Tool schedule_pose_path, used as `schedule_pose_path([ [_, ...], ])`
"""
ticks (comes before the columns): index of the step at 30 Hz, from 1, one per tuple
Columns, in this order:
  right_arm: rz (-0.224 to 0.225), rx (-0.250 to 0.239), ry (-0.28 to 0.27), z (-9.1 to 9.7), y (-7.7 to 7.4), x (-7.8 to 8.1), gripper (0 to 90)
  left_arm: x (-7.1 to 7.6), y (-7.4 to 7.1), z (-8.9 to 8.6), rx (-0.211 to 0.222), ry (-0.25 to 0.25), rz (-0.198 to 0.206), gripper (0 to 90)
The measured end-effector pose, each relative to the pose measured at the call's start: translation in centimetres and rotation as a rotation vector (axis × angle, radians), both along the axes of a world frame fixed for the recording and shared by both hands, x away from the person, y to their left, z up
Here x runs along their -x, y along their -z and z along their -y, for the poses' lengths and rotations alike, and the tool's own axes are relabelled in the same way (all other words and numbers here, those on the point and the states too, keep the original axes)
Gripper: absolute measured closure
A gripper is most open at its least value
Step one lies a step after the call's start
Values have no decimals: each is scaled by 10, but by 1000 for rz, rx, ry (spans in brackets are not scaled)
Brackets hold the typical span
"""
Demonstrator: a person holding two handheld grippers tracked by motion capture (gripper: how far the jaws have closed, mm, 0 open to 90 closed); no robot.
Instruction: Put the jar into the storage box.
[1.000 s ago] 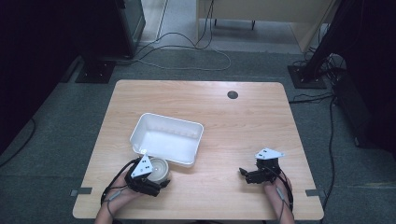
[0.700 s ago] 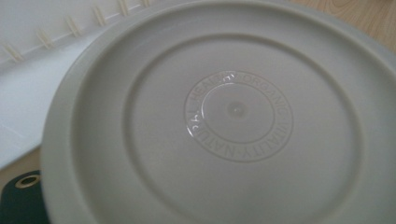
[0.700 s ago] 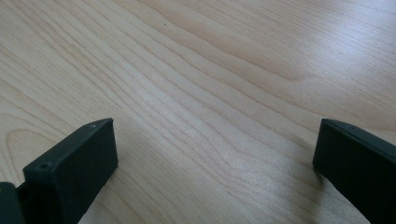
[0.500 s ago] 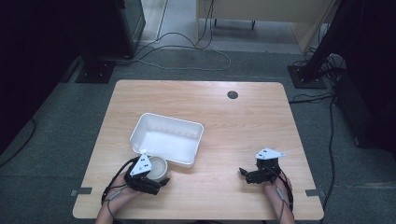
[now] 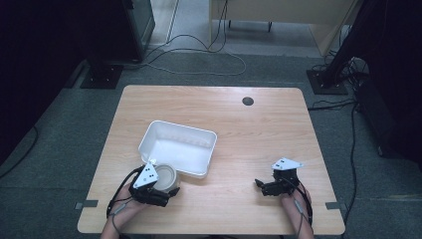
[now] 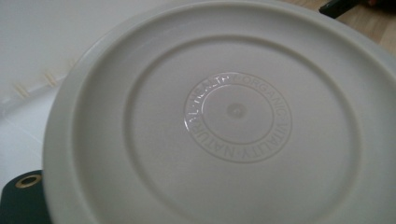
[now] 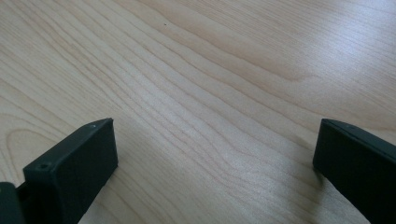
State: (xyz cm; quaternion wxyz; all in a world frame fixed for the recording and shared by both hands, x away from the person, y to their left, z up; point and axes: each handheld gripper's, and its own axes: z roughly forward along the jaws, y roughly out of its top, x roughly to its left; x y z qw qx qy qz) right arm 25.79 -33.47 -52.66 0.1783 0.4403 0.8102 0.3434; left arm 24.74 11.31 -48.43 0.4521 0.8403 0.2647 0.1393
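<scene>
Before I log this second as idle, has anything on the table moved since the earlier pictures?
No visible change. The left gripper stays at the round white container beside the white tray, and the right gripper stays open over bare table.

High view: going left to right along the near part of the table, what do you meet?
Left tool, round white container at its tip → near right corner of the white bin → bare wooden table → right tool.
</scene>
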Motion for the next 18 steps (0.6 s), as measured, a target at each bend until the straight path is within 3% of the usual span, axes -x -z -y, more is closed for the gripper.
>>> schedule_pose_path([
  [18, -1, 0, 0, 0, 0, 0, 0, -2, -19, 8, 63, -71, 100, 100],
])
